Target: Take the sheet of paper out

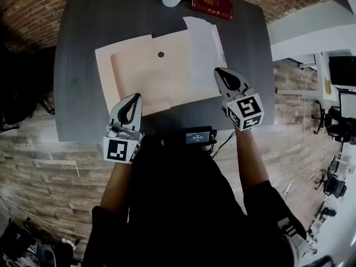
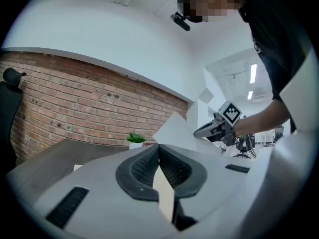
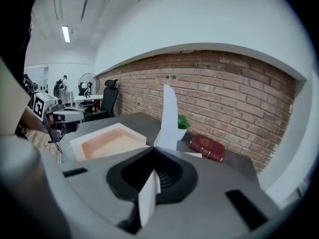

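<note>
Right gripper (image 1: 219, 72) clamps the white sheet (image 1: 201, 52) at the envelope's (image 1: 147, 74) three o'clock; left gripper (image 1: 135, 98) pinches its seven o'clock edge.

We hold one gripper in each hand, both forearms reaching forward from the body. The left gripper (image 1: 135, 98) sits close in on our left and points level. Its marker cube (image 1: 120, 149) faces up toward us, and its jaws are pressed together on the edge of a beige envelope (image 2: 164, 193). The right gripper (image 1: 218, 71) is farther forward on our right, with the right forearm (image 1: 250, 154) extended behind it. Its jaws are closed on a white sheet of paper (image 3: 169, 116) that stands up from between them. The two grippers are well apart.
</note>
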A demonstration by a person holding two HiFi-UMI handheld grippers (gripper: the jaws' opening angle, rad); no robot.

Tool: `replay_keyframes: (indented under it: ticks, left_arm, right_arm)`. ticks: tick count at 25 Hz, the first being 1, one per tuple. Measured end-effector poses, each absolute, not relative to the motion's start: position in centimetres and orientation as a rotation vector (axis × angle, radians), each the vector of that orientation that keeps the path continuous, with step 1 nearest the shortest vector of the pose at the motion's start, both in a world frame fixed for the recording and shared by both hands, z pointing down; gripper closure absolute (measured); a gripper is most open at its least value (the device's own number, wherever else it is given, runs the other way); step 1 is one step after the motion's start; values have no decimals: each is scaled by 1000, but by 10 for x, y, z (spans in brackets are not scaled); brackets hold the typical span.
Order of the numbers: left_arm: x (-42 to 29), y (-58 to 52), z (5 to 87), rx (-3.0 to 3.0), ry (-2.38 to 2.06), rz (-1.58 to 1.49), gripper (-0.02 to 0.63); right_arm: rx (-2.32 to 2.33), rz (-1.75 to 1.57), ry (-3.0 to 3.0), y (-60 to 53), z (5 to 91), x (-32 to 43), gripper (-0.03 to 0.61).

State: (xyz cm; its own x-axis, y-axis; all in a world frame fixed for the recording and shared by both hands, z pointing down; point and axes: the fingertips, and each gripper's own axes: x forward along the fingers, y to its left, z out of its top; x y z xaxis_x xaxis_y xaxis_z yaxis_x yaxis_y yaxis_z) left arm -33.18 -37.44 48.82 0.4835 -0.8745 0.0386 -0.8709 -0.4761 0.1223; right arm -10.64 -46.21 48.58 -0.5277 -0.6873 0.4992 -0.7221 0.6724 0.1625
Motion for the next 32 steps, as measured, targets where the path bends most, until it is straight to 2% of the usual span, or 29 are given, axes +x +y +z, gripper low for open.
replay_keyframes:
  ticks: [10, 32]
  left_arm:
    - [-313, -346, 449, 2642, -1582, -57, 618]
    - [-237, -131, 421, 2556, -1752, 26, 618]
  right_arm:
    - [1115, -28, -2533, -407, 427, -111, 574]
    - [1016, 99, -2736, -187, 433, -49, 575]
